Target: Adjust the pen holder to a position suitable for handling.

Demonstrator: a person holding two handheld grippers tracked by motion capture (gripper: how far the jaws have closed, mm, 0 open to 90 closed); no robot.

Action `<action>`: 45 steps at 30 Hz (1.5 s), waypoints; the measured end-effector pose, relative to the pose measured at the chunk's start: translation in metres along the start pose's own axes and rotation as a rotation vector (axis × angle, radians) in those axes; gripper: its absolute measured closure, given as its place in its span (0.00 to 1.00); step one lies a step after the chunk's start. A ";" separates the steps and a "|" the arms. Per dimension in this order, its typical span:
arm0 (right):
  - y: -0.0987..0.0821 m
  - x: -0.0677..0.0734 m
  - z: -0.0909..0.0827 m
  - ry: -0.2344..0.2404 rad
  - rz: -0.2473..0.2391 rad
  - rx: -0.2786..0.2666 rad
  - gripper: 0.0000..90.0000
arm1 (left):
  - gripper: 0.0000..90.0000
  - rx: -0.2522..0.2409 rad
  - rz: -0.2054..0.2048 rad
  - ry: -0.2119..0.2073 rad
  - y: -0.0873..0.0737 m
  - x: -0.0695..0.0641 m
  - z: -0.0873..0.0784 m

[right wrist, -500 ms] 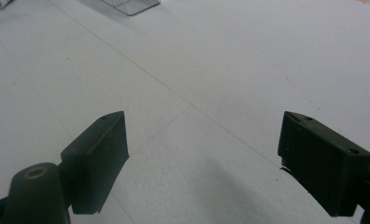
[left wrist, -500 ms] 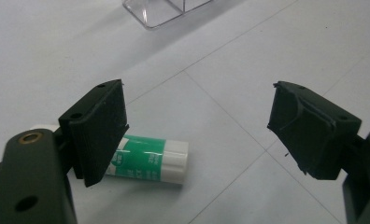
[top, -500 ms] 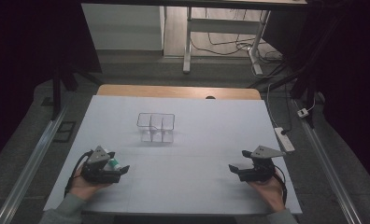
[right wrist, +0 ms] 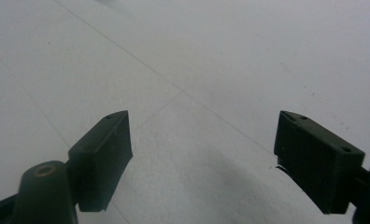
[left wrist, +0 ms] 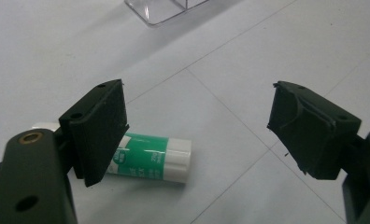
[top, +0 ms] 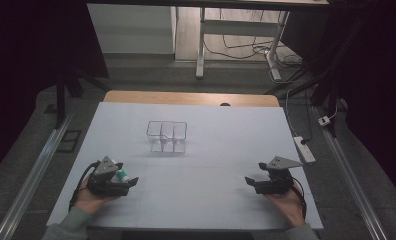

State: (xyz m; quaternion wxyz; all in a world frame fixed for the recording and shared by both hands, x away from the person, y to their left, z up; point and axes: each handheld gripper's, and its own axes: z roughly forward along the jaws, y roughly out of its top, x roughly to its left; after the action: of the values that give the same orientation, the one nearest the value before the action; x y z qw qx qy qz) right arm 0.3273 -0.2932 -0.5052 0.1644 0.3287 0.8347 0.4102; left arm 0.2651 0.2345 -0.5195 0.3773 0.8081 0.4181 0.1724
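Note:
A green and white glue stick [left wrist: 150,158] lies on its side on the white table, partly behind one jaw in the left gripper view; from above the glue stick [top: 120,175] peeks out beside my left gripper [top: 133,183]. My left gripper [left wrist: 197,130] is open, with the jaws wide apart and nothing between them. A clear plastic organiser with compartments [top: 167,136] stands mid-table, and its corner [left wrist: 164,9] shows at the top of the left gripper view. My right gripper [top: 249,180] rests near the table's right front, and my right gripper [right wrist: 202,158] is open over bare table.
The white table sheet [top: 226,145] has faint seam lines. A wooden strip [top: 186,97] runs along its far edge. A power strip [top: 305,149] lies off the right edge, and desk legs with cables [top: 236,45] stand beyond on the floor.

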 end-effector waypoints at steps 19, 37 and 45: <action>0.000 0.000 0.001 -0.010 -0.001 0.008 0.23 | 0.22 -0.012 0.014 0.021 0.007 0.004 0.000; -0.001 0.000 0.003 -0.007 0.001 0.016 0.23 | 0.28 -0.013 -0.021 0.047 0.029 0.014 0.008; 0.000 0.000 0.001 -0.015 0.008 0.003 0.23 | 0.35 -0.012 -0.015 0.049 0.039 0.017 0.014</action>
State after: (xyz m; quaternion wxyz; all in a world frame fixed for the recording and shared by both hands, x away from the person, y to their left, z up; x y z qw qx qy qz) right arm 0.3279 -0.2926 -0.5063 0.1686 0.3355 0.8326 0.4070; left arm 0.3045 0.2269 -0.5005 0.3731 0.7982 0.4321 0.1920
